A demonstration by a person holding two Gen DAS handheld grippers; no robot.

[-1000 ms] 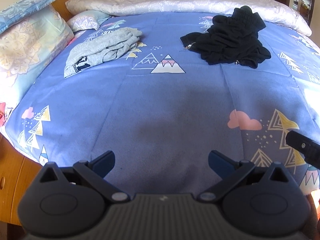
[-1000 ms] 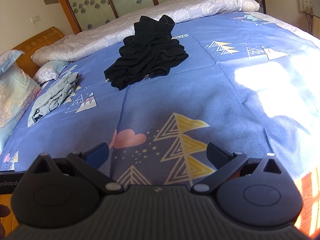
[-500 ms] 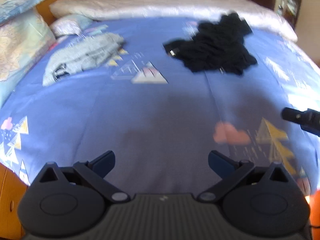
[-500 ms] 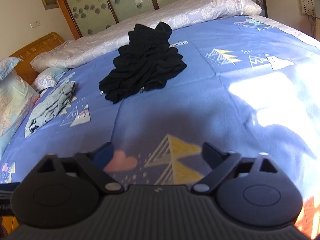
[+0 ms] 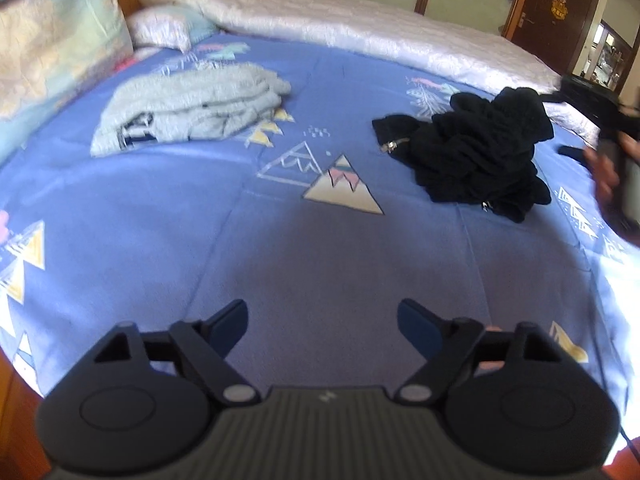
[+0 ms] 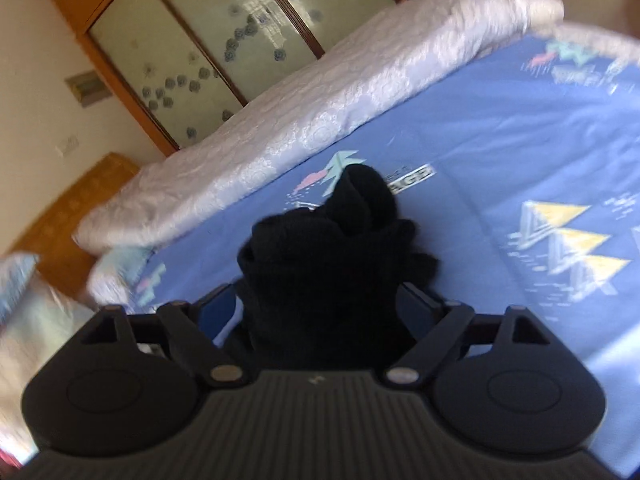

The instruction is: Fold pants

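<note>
R gripper astride black pants, L gripper agape

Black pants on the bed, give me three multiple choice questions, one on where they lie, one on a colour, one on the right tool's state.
1. Seen from the left wrist, the black pants lie:
A. right of the grey garment
B. on the pillow
C. on the floor

2. The bedsheet is mostly:
A. red
B. blue
C. green

3. The right tool is:
A. open, with pants cloth between its fingers
B. shut on the grey garment
C. far from any clothing

Answers: 1 A, the black heap sits right of the grey one. 2 B, blue shows all round both garments. 3 A, its fingers stand apart either side of black cloth.
</note>
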